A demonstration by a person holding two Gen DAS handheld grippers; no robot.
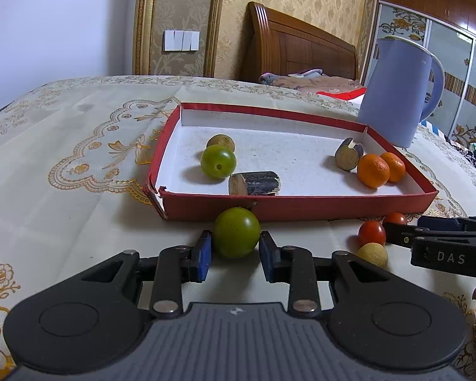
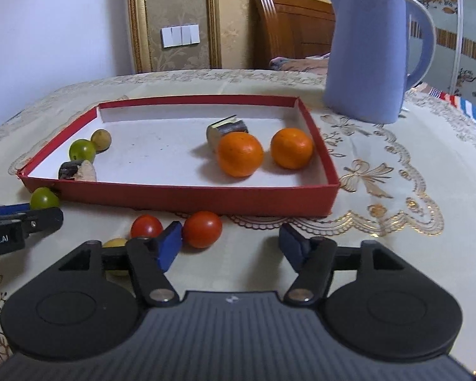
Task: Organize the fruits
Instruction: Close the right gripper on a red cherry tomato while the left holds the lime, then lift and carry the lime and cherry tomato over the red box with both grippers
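Note:
A red-rimmed tray holds a green fruit, a brownish round fruit, two oranges and two dark cut stalk pieces. In front of the tray's near wall, my left gripper is shut on a second green fruit that rests on the cloth. My right gripper stands open low over the cloth. A red tomato lies between its jaws against the left pad, well apart from the right pad.
Left of the right gripper lie another red tomato and a pale yellow fruit. A tall blue kettle stands behind the tray's right corner. The embroidered tablecloth covers the table; a bed headboard is beyond.

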